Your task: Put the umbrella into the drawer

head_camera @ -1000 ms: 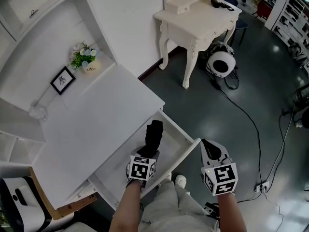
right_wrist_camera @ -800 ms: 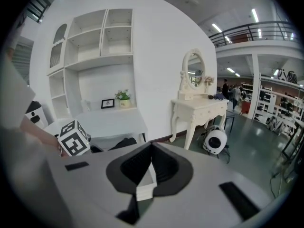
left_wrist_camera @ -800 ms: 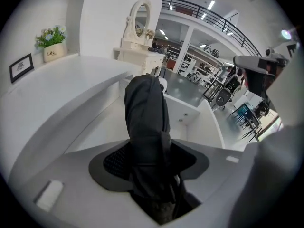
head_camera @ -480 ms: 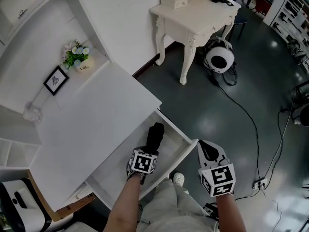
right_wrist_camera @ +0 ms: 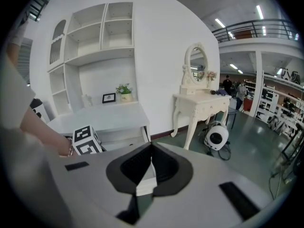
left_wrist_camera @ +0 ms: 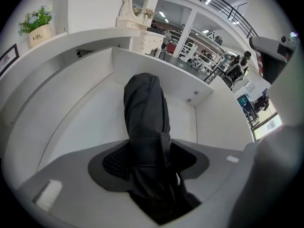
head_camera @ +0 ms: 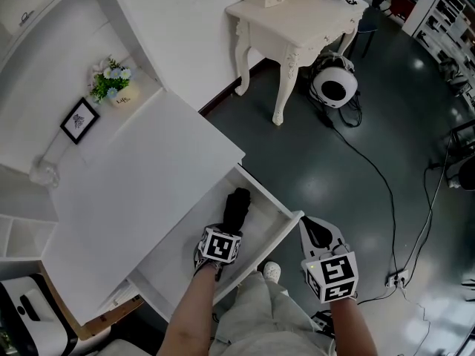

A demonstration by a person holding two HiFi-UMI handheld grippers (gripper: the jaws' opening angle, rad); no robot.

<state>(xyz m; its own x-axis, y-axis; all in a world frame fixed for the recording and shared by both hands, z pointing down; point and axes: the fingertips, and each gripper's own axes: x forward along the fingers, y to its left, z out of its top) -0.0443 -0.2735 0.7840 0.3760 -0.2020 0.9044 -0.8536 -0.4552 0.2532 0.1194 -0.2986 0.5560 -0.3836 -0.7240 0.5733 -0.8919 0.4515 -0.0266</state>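
We looked down on the dark floor [head_camera: 356,154], with a white dressing table [head_camera: 297,13] standing at the far right. The white counter [head_camera: 141,176] filled the left of the head view. At its far edge stood a small pot of flowers [head_camera: 110,84], with a framed picture [head_camera: 79,119] just to its left.

From under the counter's right edge the white drawer [head_camera: 182,254] stood pulled out towards us, its inside bare and pale.

The black folded umbrella [head_camera: 237,205] lay within the drawer's outline, in its right half, with its far end close to the counter's edge. The left gripper [head_camera: 228,227] pinched the umbrella's near end; in the left gripper view both pads pressed on the dark fabric, and the umbrella's body ran away from the jaws towards the drawer's far wall. We could not tell whether the umbrella rested on the drawer's bottom.

The right gripper [head_camera: 315,228] hung just beside the drawer's right front corner, outside it and well apart from the umbrella. Its jaws were pressed together at the tips, with nothing between them.
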